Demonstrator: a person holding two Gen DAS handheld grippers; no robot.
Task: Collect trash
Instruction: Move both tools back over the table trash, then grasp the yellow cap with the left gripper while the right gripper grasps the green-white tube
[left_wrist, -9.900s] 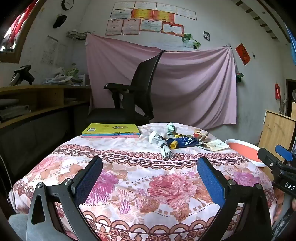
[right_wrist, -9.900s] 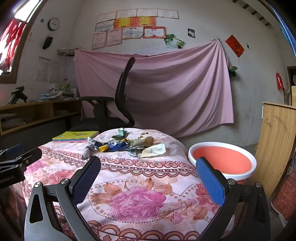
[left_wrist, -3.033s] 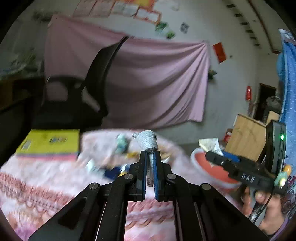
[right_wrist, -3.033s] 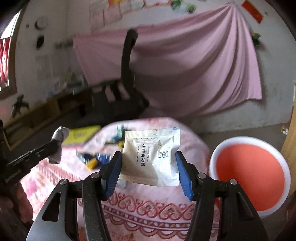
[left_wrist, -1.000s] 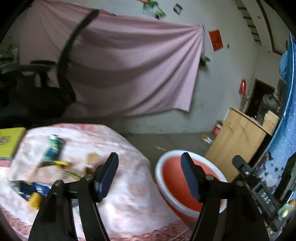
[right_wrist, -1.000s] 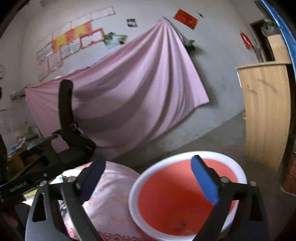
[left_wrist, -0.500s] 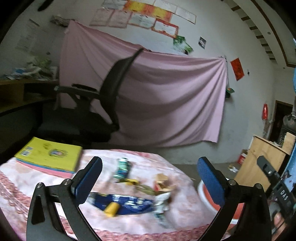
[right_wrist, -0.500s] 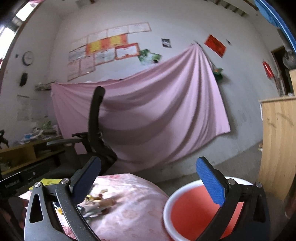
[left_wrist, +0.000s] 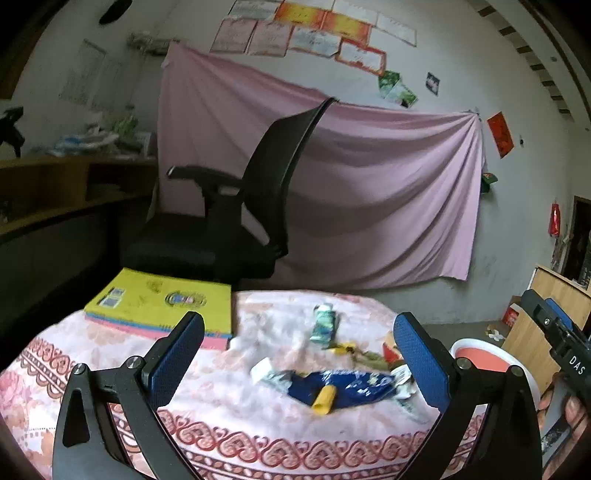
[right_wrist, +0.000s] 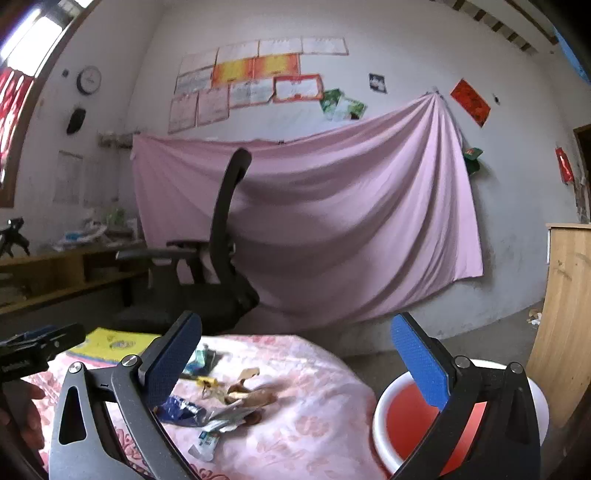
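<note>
A heap of trash lies on the floral tablecloth (left_wrist: 110, 354): a blue wrapper (left_wrist: 343, 386) with a yellow cap (left_wrist: 322, 400), a green packet (left_wrist: 324, 325), white scraps and brown bits (right_wrist: 255, 397). The blue wrapper also shows in the right wrist view (right_wrist: 181, 408). My left gripper (left_wrist: 297, 354) is open and empty, above the near side of the heap. My right gripper (right_wrist: 295, 358) is open and empty, between the heap and the red basin (right_wrist: 399, 417). The basin also shows in the left wrist view (left_wrist: 480, 360), right of the table.
A yellow book (left_wrist: 159, 301) lies on the table's far left. A black office chair (left_wrist: 236, 221) stands behind the table, before a pink cloth on the wall. A wooden cabinet (right_wrist: 565, 317) stands right of the basin. Shelves run along the left wall.
Both grippers have swung from over the basin back toward the table; both let go of their trash earlier and are open wide. The trash heap is back in both views.
</note>
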